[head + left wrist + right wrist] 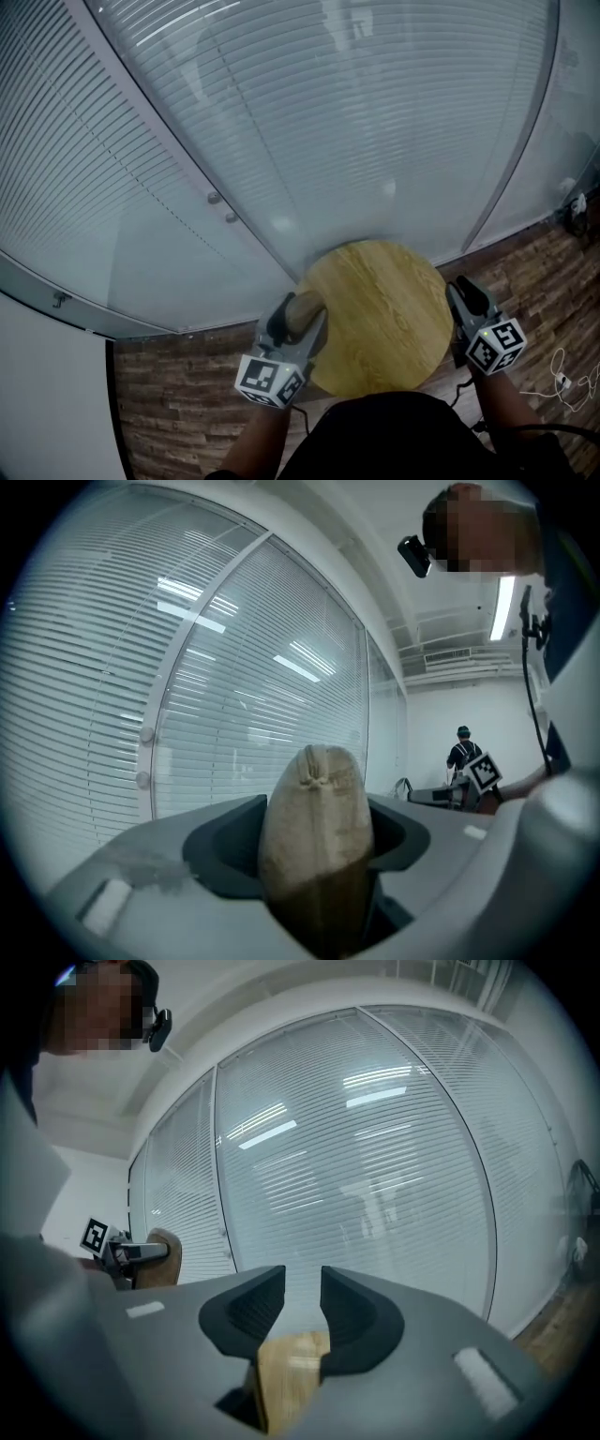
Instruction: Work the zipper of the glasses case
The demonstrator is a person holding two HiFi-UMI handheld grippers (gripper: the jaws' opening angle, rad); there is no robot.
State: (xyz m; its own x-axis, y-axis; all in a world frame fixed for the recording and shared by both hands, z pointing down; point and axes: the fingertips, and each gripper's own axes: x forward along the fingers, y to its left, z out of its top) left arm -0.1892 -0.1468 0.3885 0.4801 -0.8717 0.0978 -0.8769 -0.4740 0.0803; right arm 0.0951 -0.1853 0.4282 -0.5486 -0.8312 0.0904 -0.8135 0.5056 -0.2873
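Note:
A tan fabric glasses case [304,306] is at the left edge of the round wooden table [384,319], and my left gripper [296,326] is shut on it. In the left gripper view the case [316,855] stands upright and fills the gap between the jaws of the left gripper [314,841], its stitched end pointing up. I cannot make out the zipper. My right gripper [466,295] hovers at the table's right edge. In its own view the right gripper [302,1312] has a narrow gap with nothing in it, and the table top [291,1372] shows below. Far left there, the case [161,1265] is visible.
A curved glass wall with white blinds [281,122] runs right behind the table. The floor is dark wooden planks [178,394], with a white cable [562,375] lying at the right. A person [461,752] stands far off across the room.

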